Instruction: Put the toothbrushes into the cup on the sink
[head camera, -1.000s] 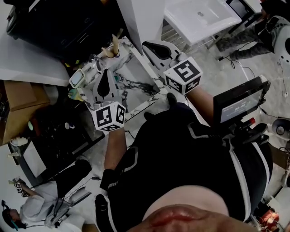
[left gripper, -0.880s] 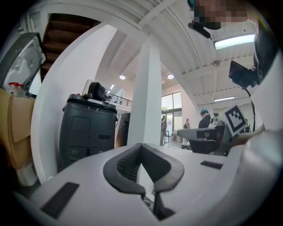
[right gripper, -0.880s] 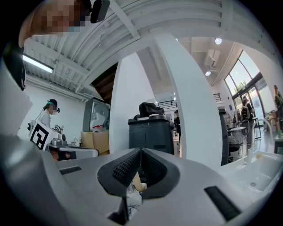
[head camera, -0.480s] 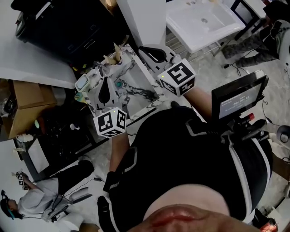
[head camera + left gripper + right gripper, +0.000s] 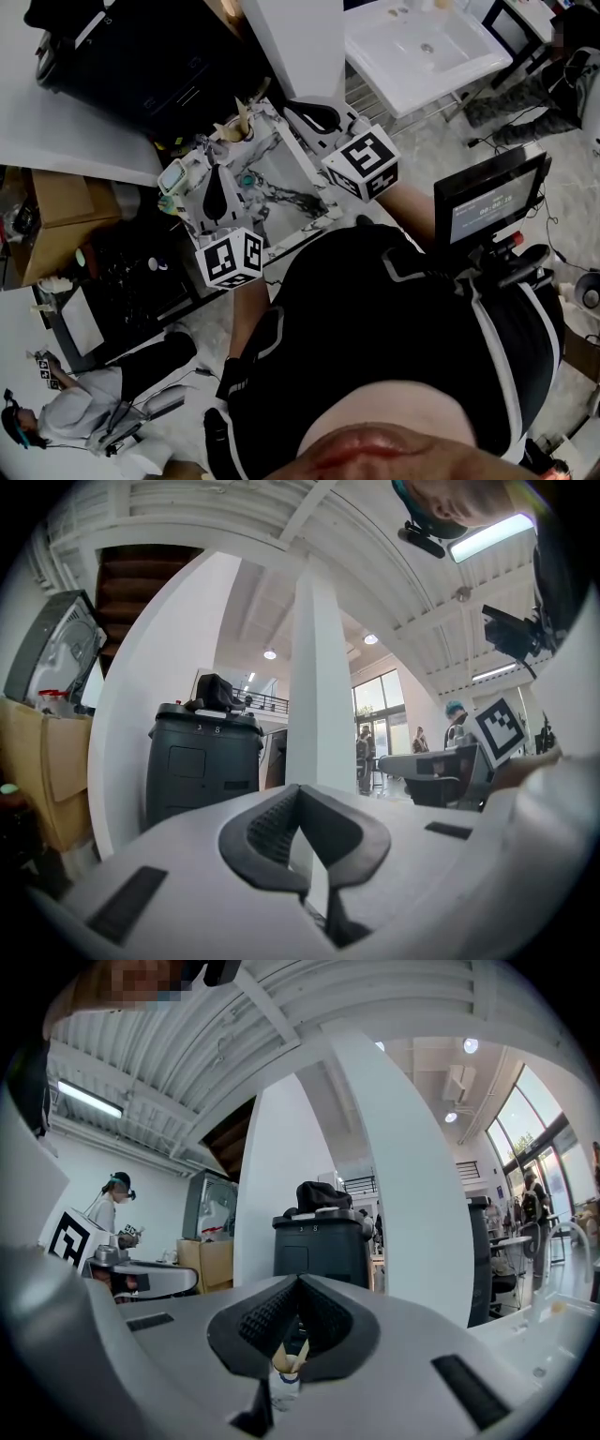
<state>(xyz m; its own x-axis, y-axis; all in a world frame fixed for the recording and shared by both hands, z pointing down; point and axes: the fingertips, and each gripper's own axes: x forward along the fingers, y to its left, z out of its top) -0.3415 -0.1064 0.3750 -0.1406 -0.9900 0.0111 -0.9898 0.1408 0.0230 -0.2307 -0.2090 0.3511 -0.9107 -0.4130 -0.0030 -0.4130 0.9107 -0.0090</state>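
Opens with a white pillar (image 5: 321, 714) and a black bin (image 5: 204, 761) far beyond the work, the bin's front marked with what reads as 3 and 8. Nearer, finds a marble-veined surface (image 5: 302, 217) with the sink (image 5: 281, 187) let into it, set directly before the person, presumably for easy reach with both arms. Off to the right, notes a small monitor (image 5: 487, 208), its lit writing too small to read. Over the sink's left side, shows the left claw (image 5: 299, 797) pinched fully together on nothing, seemingly just parked there. At the far right edge, shows the right claw (image 5: 299, 1283) likewise pressed together and empty, pointed straight at the cup (image 5: 283, 1382) on the far left corner of the surface. Bears only black-and-white square markers on each cube (image 5: 230, 260), patterns and no words. Inside the cup, finds pale wooden toothbrushes (image 5: 293, 1358) already upright, leaning on the rim and so propped against tipping. Judging by empty claws and a filled cup, probably close to finished; cannot tell whether another brush lies elsewhere.
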